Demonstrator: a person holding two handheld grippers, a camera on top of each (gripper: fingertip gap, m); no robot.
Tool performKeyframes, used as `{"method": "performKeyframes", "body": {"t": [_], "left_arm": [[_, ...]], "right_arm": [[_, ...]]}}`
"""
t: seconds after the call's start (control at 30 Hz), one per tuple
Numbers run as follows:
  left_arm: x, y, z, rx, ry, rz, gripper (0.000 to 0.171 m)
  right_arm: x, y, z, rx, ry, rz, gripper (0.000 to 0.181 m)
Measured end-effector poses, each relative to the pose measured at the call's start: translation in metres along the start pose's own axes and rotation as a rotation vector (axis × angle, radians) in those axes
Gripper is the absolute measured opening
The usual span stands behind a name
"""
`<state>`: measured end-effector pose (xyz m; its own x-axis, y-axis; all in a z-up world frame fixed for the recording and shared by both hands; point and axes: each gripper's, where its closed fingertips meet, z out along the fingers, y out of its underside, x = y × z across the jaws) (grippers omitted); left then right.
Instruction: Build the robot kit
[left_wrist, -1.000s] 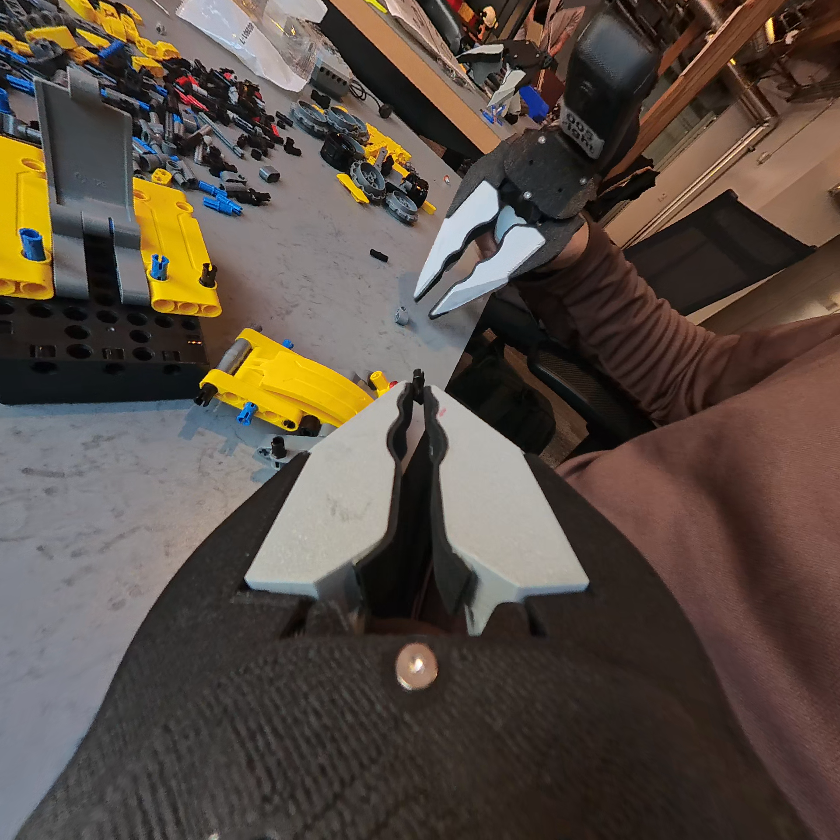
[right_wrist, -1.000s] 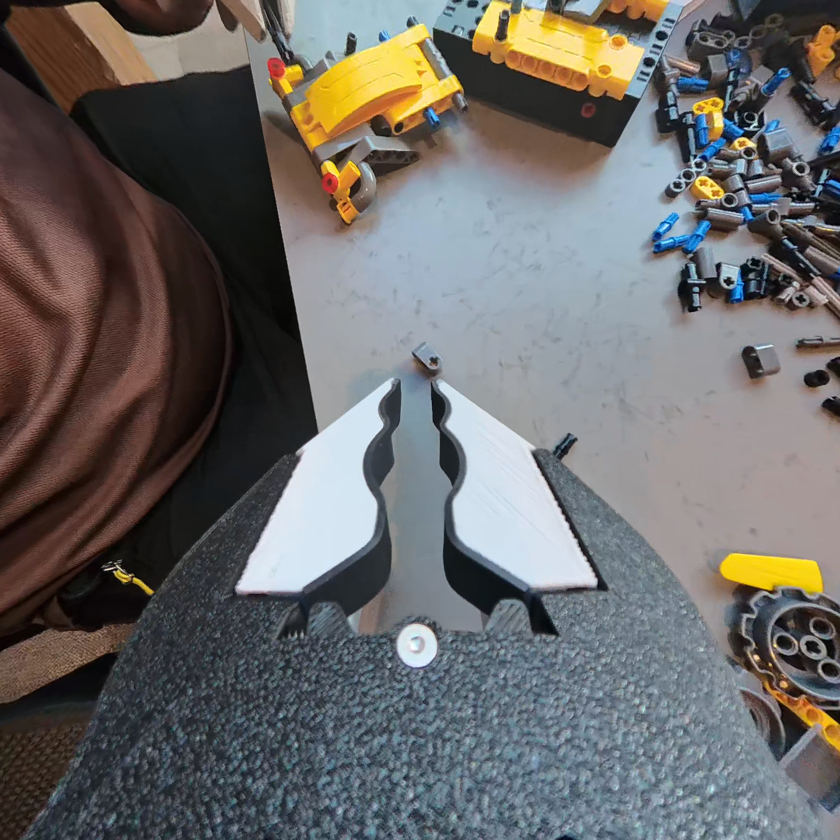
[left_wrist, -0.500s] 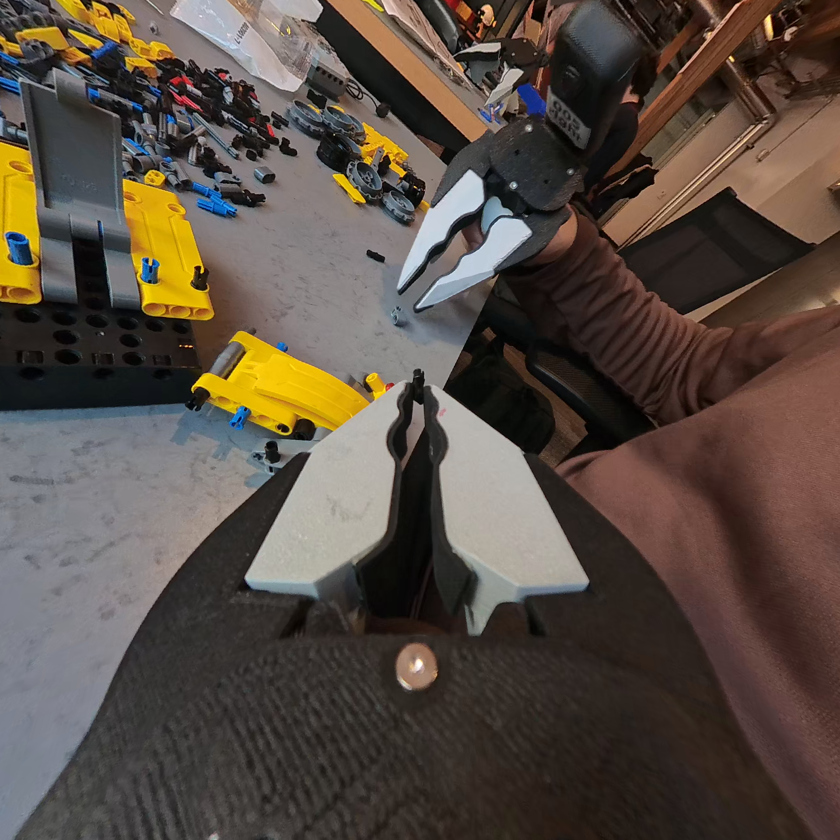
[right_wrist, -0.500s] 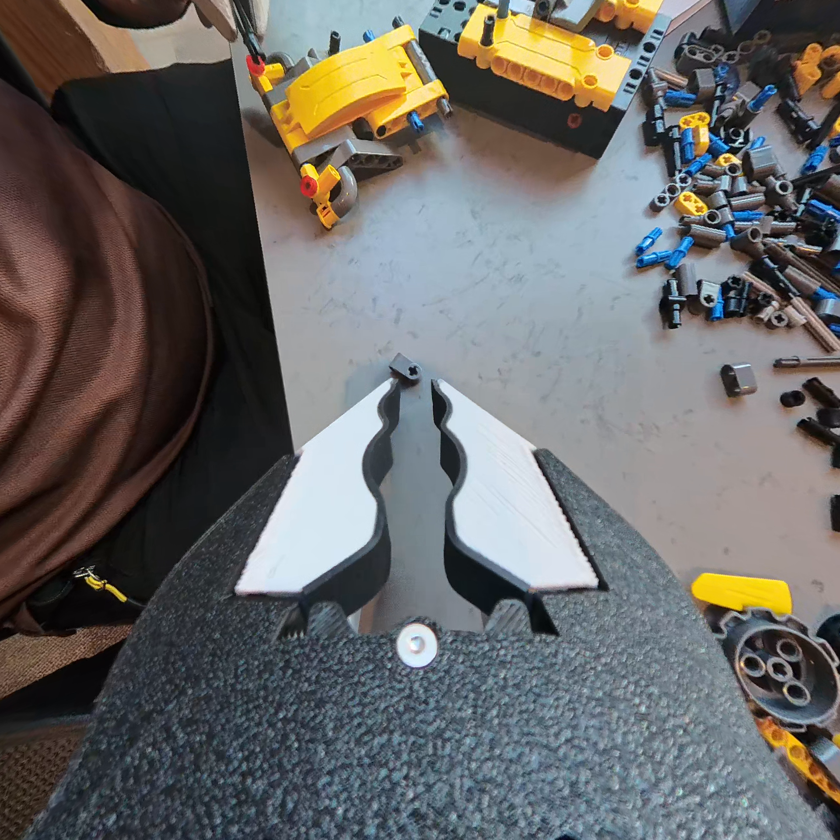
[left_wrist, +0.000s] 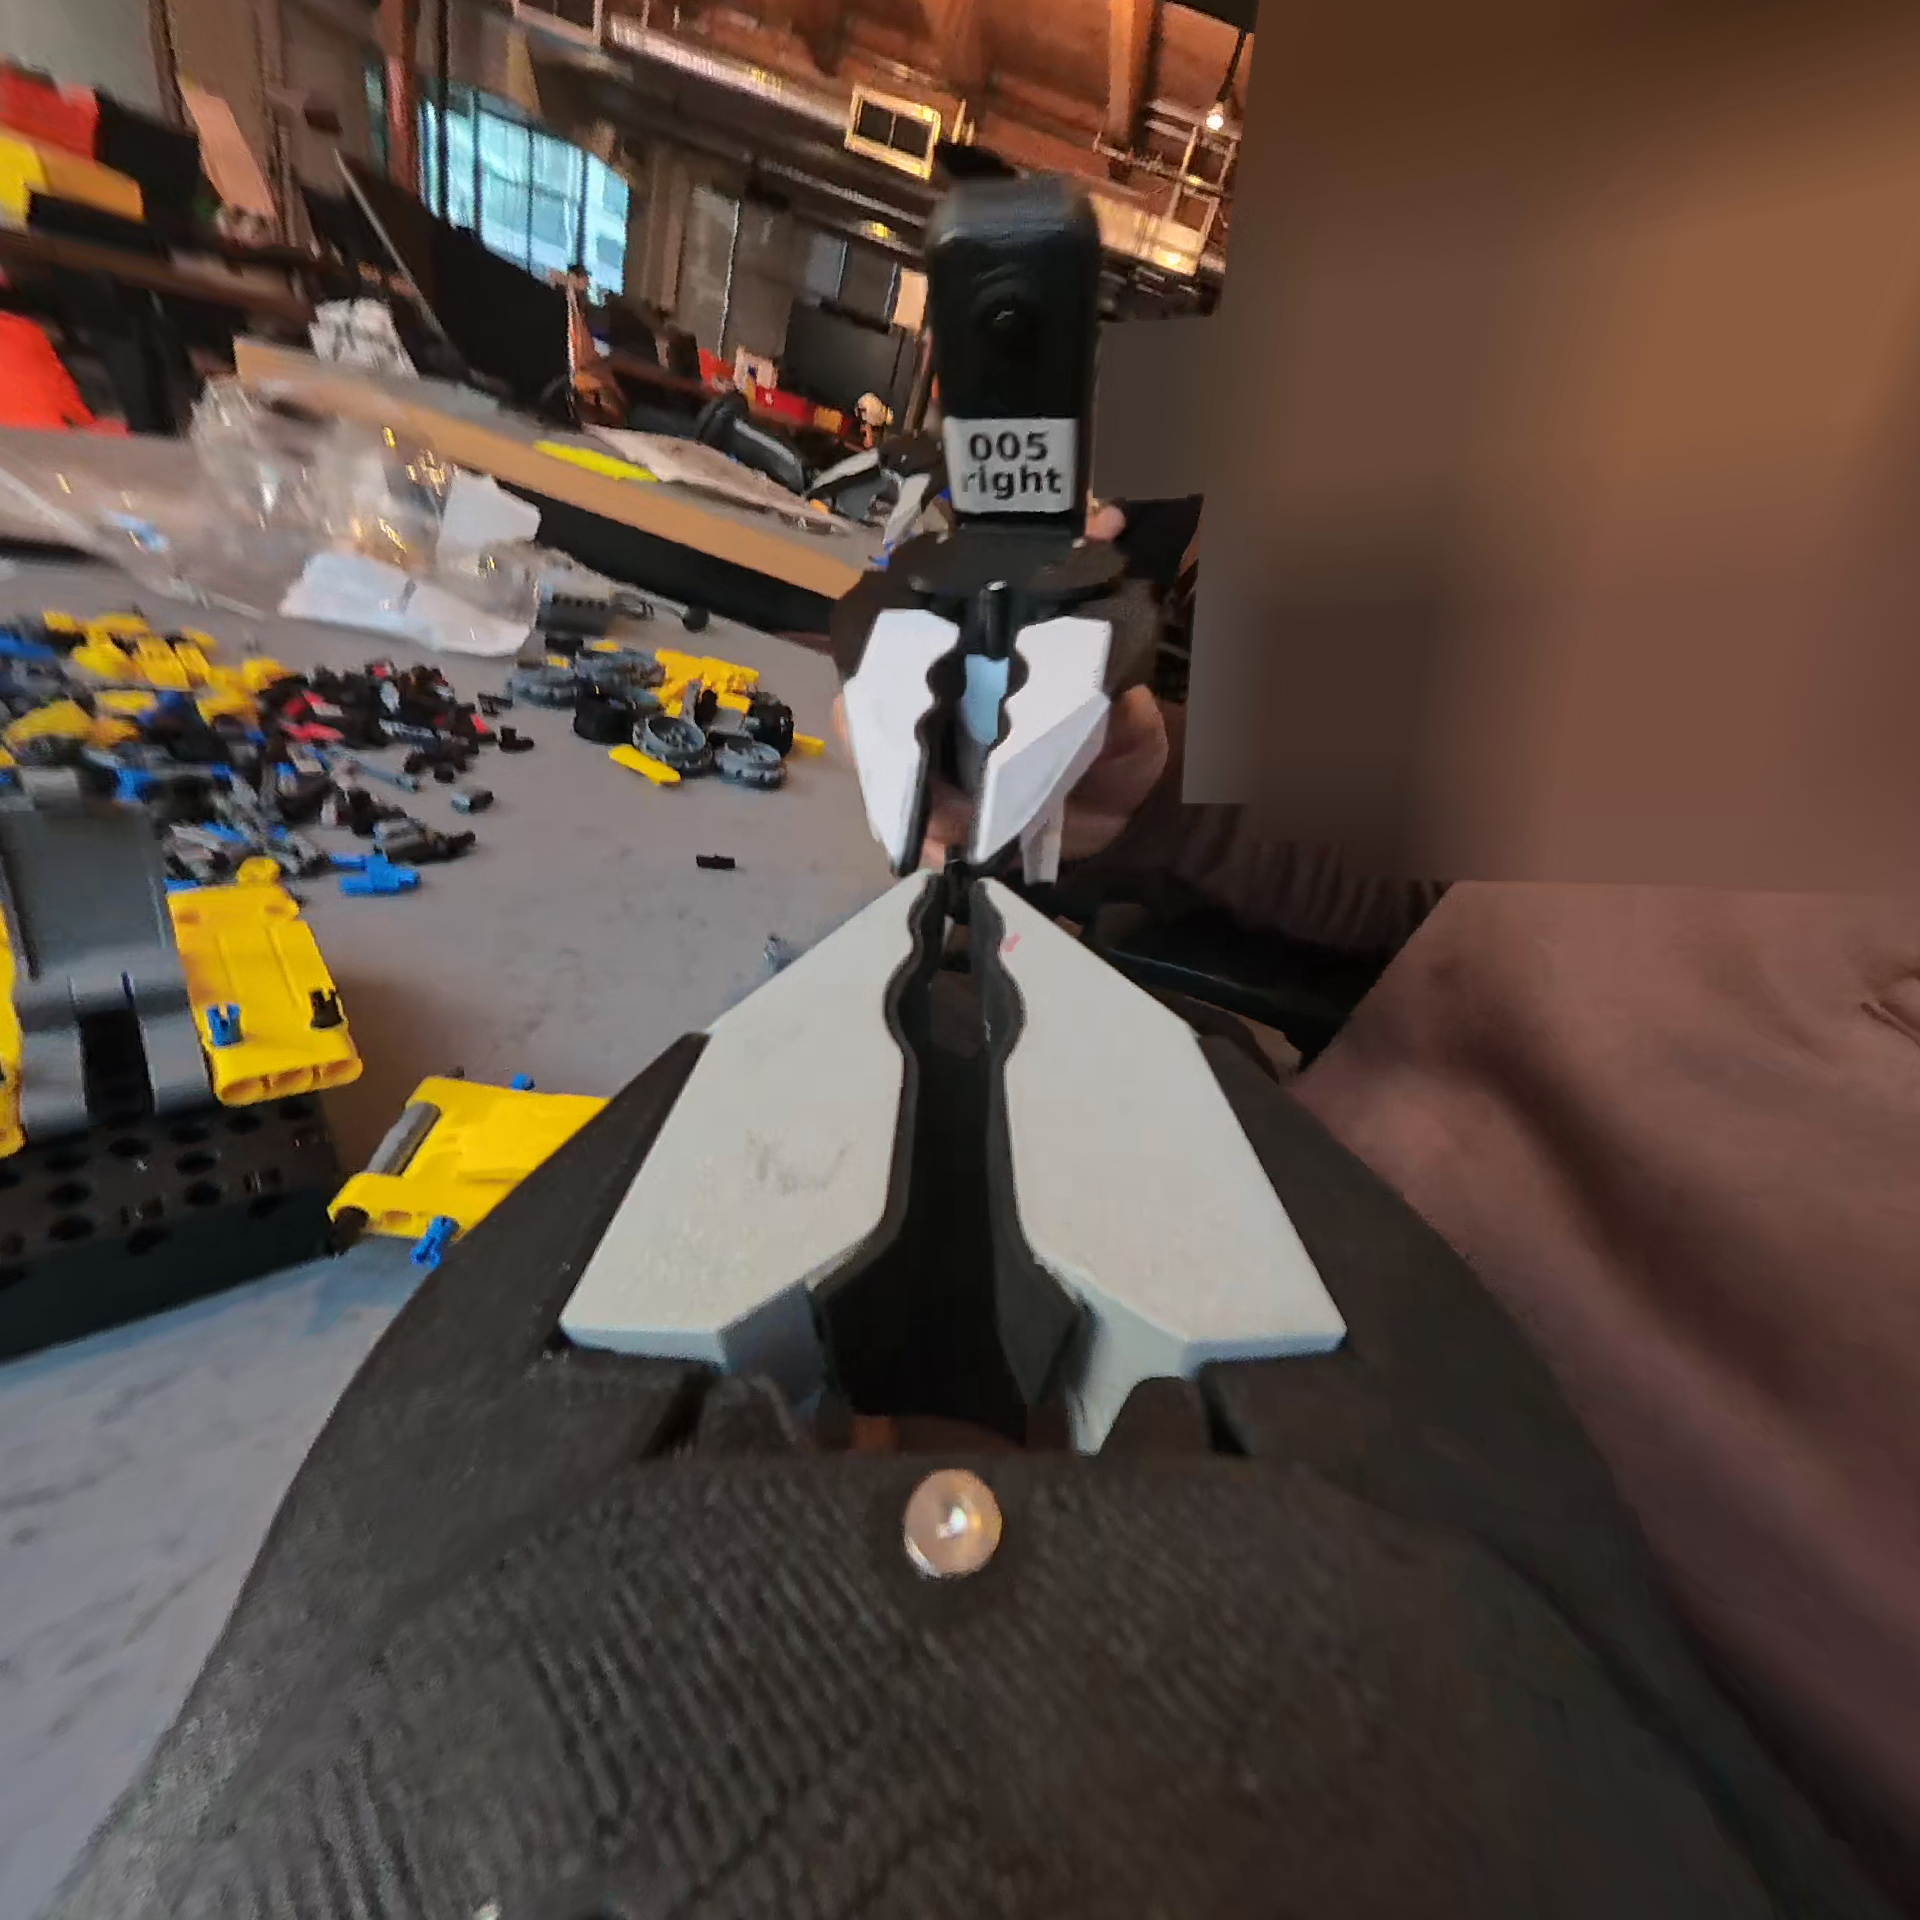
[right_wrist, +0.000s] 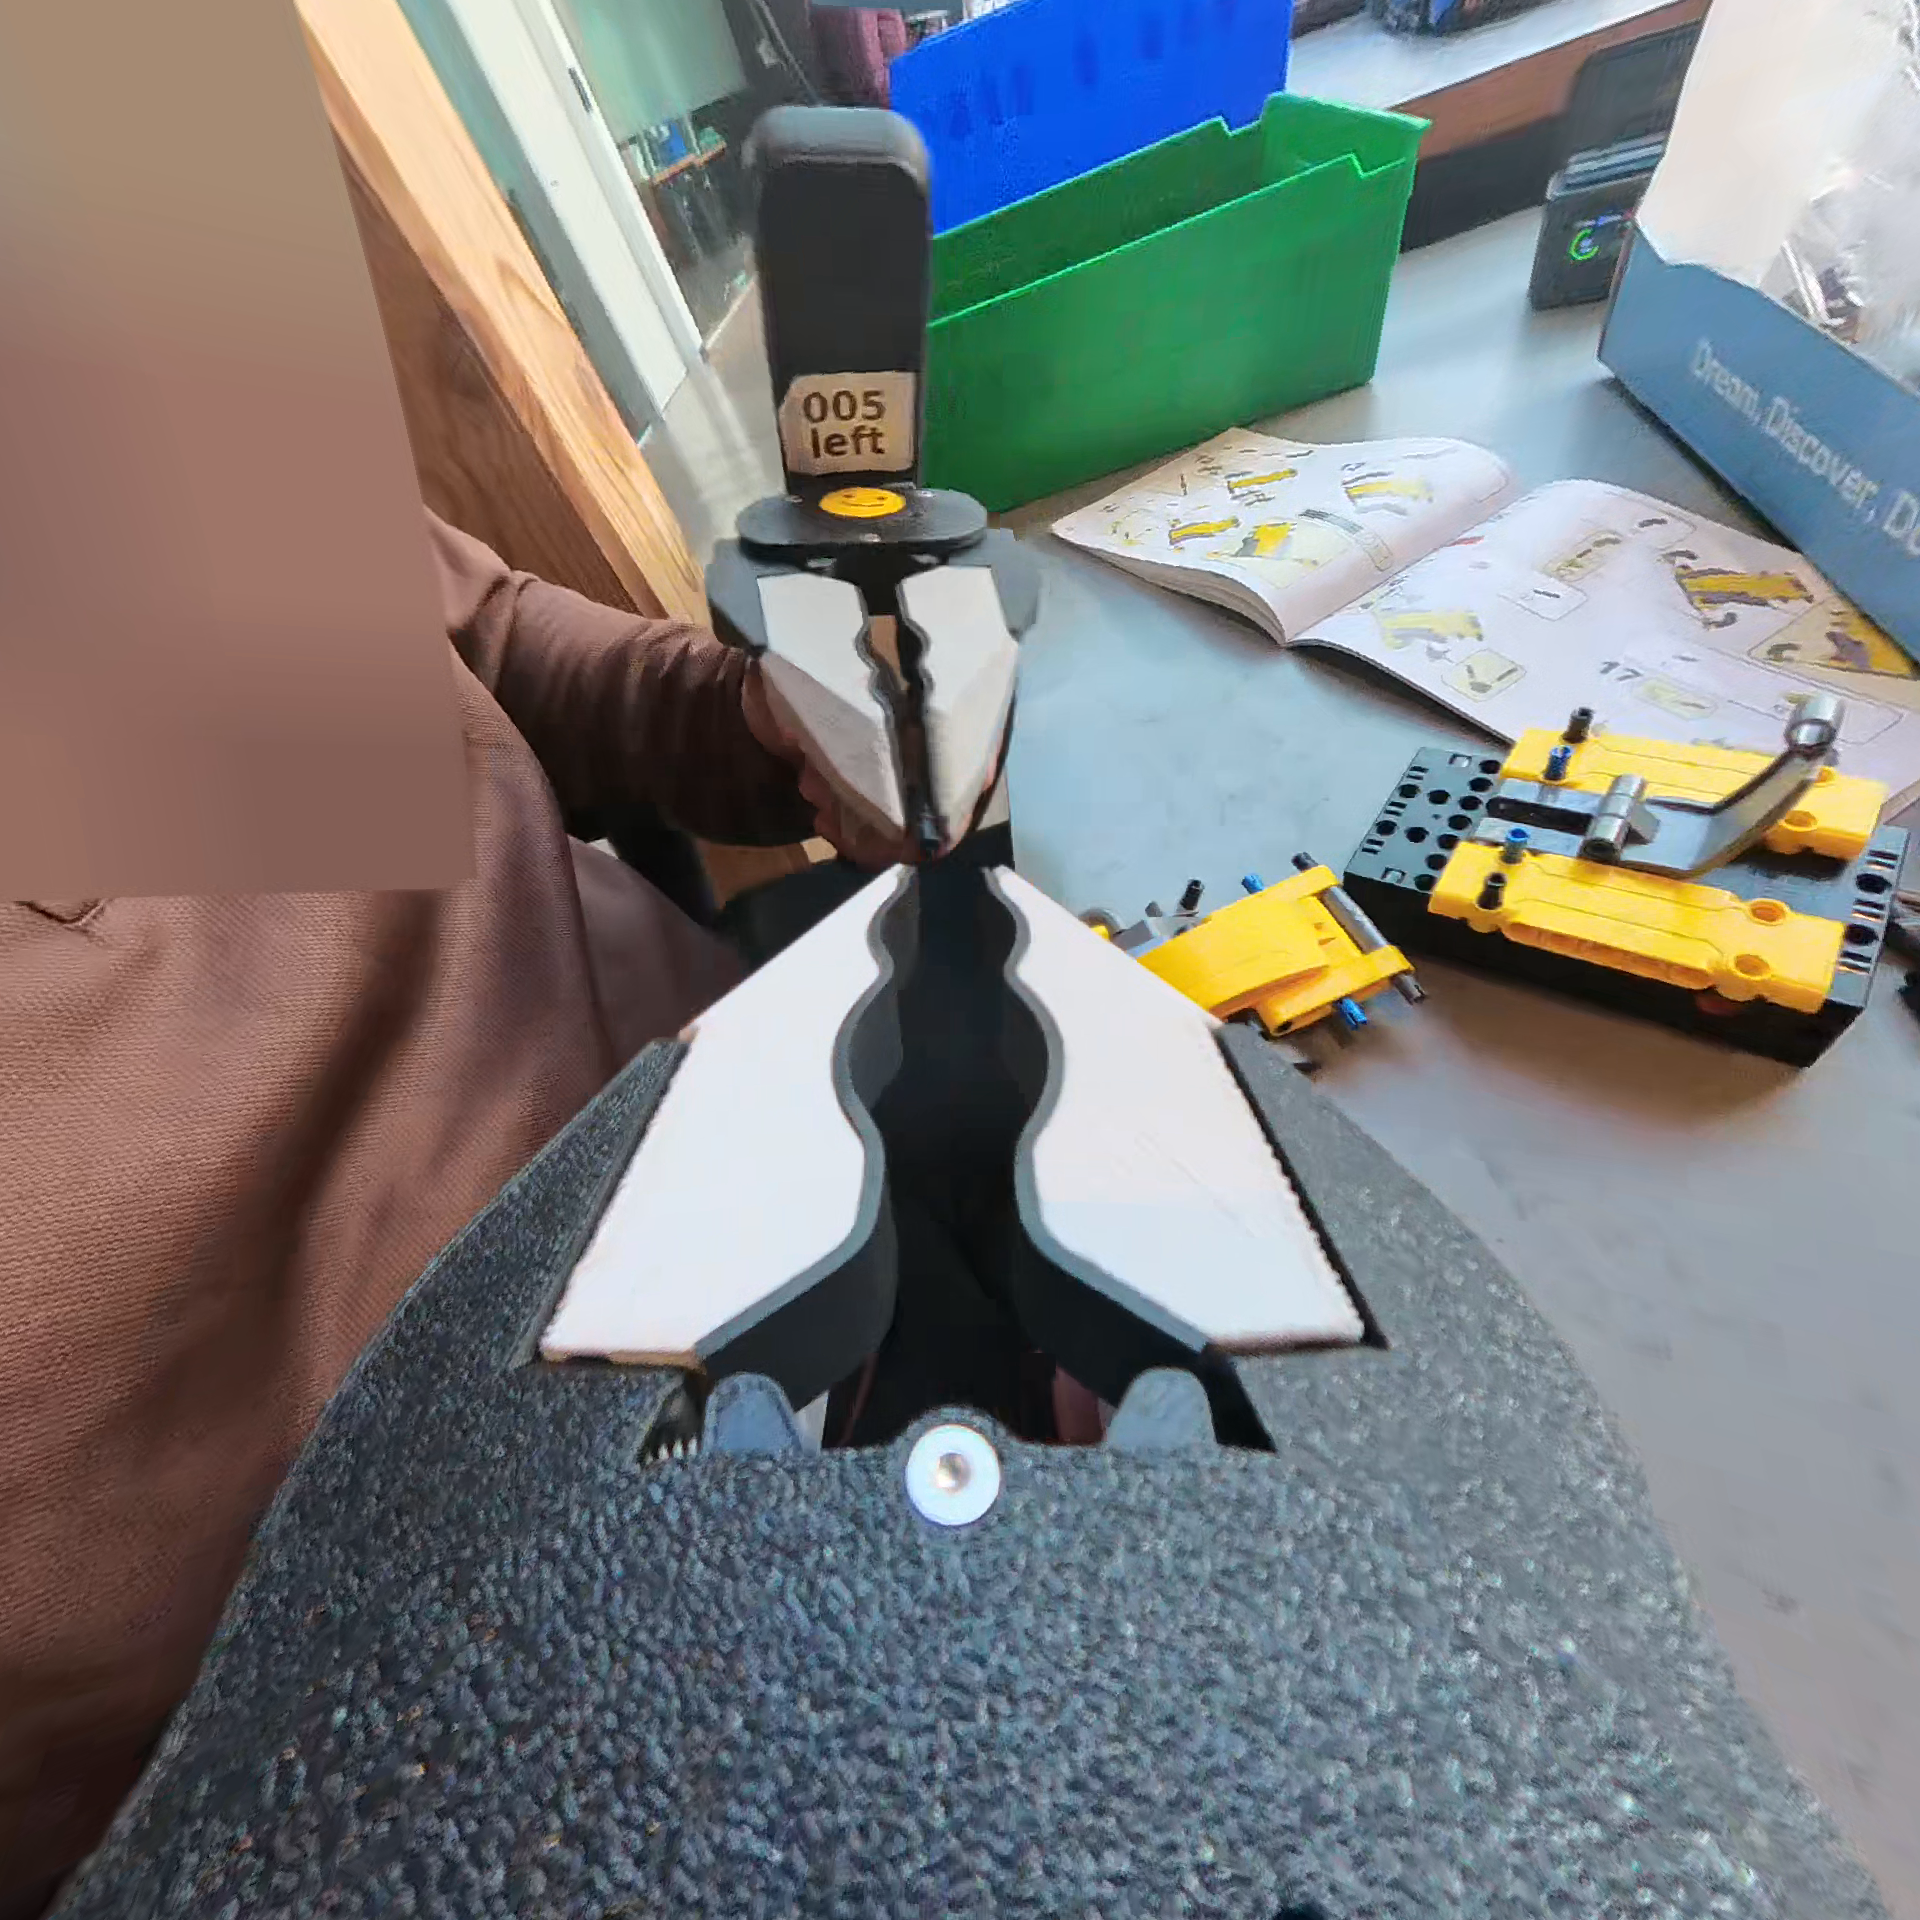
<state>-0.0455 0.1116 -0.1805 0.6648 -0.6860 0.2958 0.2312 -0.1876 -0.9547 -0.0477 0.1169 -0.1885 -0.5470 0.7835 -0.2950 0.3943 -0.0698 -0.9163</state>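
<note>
My left gripper (left_wrist: 951, 904) is shut on a thin black pin (left_wrist: 954, 891), which sticks out a little past its tips. It is held up in the air beside the table edge. My right gripper (right_wrist: 948, 878) faces it tip to tip, with its jaws a little apart and nothing seen between them. In the right wrist view the left gripper (right_wrist: 925, 831) points straight at me with the pin (right_wrist: 925, 826) at its tips, just beyond my right fingertips. In the left wrist view the right gripper (left_wrist: 940, 857) hangs just above the pin.
On the grey table (right_wrist: 1558, 1195) lie a yellow curved assembly (right_wrist: 1278, 956), a black base with yellow panels (right_wrist: 1621, 894), an open instruction booklet (right_wrist: 1455, 561), a green bin (right_wrist: 1164, 301) and a blue box (right_wrist: 1766, 384). Loose parts (left_wrist: 260, 727) and wheels (left_wrist: 686, 727) are spread farther off. Less than 4 cm separates the two grippers' tips.
Both grippers have lifted away from the table and turned to face each other tip to tip. The right gripper has come up from the small grey piece on the table. The left stays shut on the pin.
</note>
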Motion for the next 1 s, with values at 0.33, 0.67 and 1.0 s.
{"method": "performKeyframes", "body": {"t": [0.33, 0.67, 1.0], "left_arm": [[0.008, -0.003, 0.0, 0.029, -0.11, 0.393, 0.001], [-0.007, 0.009, 0.003, -0.038, -0.192, 0.389, 0.003], [-0.013, 0.011, 0.004, -0.083, -0.192, 0.28, 0.02]], "right_arm": [[-0.015, -0.01, 0.006, 0.087, -0.157, 0.198, 0.002], [-0.001, 0.0, 0.005, 0.04, -0.038, 0.153, 0.002], [0.012, 0.005, -0.026, 0.031, 0.093, 0.099, 0.001]]}}
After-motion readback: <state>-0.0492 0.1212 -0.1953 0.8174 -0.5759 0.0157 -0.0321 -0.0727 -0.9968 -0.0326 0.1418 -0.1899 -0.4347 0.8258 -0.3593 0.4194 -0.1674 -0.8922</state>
